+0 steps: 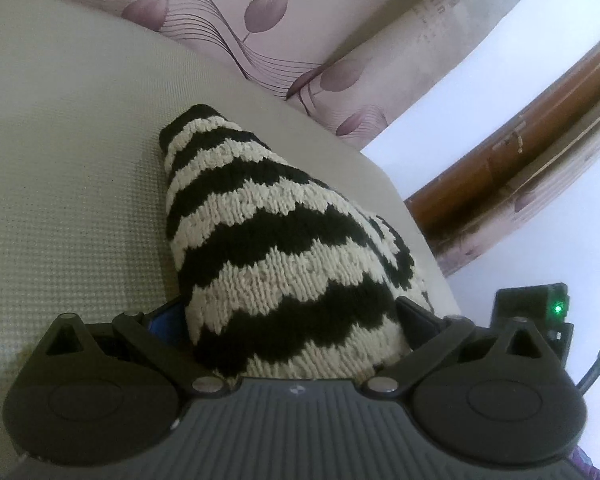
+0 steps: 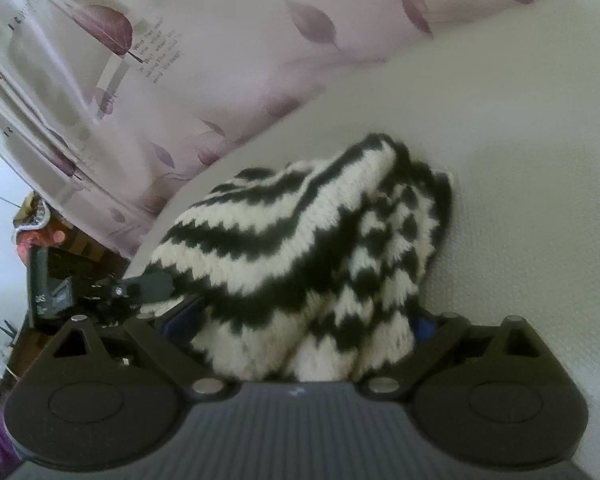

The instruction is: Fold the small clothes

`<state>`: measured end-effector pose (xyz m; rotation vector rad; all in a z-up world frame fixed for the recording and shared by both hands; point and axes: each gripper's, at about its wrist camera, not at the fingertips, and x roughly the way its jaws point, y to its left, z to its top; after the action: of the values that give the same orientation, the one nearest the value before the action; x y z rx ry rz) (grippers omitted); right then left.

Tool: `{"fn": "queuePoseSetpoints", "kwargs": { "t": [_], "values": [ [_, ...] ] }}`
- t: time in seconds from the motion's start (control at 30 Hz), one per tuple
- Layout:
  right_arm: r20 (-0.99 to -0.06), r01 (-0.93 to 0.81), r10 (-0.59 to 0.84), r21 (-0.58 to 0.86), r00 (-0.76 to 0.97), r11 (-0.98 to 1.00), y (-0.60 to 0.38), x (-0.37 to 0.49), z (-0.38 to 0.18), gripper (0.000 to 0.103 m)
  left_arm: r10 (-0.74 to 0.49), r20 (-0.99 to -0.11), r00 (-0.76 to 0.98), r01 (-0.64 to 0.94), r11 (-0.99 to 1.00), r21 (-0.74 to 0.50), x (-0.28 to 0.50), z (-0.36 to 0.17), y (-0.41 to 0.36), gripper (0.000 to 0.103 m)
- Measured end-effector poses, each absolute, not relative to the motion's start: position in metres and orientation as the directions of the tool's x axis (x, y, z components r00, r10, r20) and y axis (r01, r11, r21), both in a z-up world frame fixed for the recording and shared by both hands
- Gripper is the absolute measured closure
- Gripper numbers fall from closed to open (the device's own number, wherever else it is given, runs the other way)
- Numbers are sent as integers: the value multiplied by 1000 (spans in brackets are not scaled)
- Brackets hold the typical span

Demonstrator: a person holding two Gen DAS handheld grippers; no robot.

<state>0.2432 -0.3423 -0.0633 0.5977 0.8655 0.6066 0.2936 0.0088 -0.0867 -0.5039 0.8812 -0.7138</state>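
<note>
Holding the knitted garment (image 1: 284, 248) in both grippers, I keep it just above the cream cushion (image 1: 68, 184). My left gripper (image 1: 296, 320) has its two fingers set wide, and the thick wool fills the whole gap between them. The fingers press on the wool from both sides, so it is clamped on the wool. My right gripper (image 2: 300, 320) is the same: its fingers are wide apart and the bunched wool sits squeezed between them.

The garment has black and cream wavy stripes. I cannot tell what kind of clothing it is. In the left view its long side runs away from my gripper, and it gets thinner until it ends in a narrow black tip that points up and to the left. That far tip lies on the cushion. In the right view the wool is folded into a fat lump, with one layer over another, and its far end also rests on the cushion.

Behind the cushion hangs a pink curtain with purple leaves (image 1: 268, 4).
</note>
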Motion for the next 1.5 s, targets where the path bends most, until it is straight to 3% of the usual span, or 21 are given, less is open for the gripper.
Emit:
{"fn": "queuePoseSetpoints", "kwargs": {
  "t": [0.17,0.37,0.4,0.47,0.5,0.63,0.77,0.9,1.0,1.07,1.23,1.5],
  "values": [
    [-431,-215,739,771,517,600,-351,255,-73,3,-755,-510,411,367,650,-666,303,-89,7,2],
    [-446,-245,734,744,512,622,-341,261,-72,4,-755,-502,422,385,651,-654,307,-91,5,5],
    [-447,-250,734,740,511,624,-340,261,-71,6,-748,-506,429,395,659,-640,305,-91,3,7],
    [-461,-252,723,725,515,641,-338,261,-72,26,-732,-516,445,417,679,-604,301,-90,1,11],
    [-466,-248,723,725,510,642,-339,262,-73,28,-727,-519,450,426,686,-591,300,-89,-1,13],
    [-466,-263,724,717,509,646,-336,262,-73,28,-718,-526,456,441,696,-567,298,-88,-2,14],
    [-459,-282,746,725,483,628,-335,267,-73,18,-707,-548,448,451,707,-545,298,-85,-5,10],
    [-463,-290,742,715,485,636,-332,266,-71,17,-694,-559,453,452,719,-527,299,-84,-7,9],
    [-503,-335,705,638,500,693,-319,258,-66,25,-662,-573,484,464,749,-473,293,-82,-14,14],
    [-513,-336,691,620,510,708,-314,255,-65,37,-639,-577,508,490,766,-416,286,-78,-18,19],
    [-507,-319,667,610,546,725,-310,243,-60,41,-582,-582,568,492,807,-327,270,-67,-26,27],
    [-473,-268,668,662,574,700,-313,229,-60,43,-536,-587,607,492,833,-253,253,-56,-33,30]
  ]
}}
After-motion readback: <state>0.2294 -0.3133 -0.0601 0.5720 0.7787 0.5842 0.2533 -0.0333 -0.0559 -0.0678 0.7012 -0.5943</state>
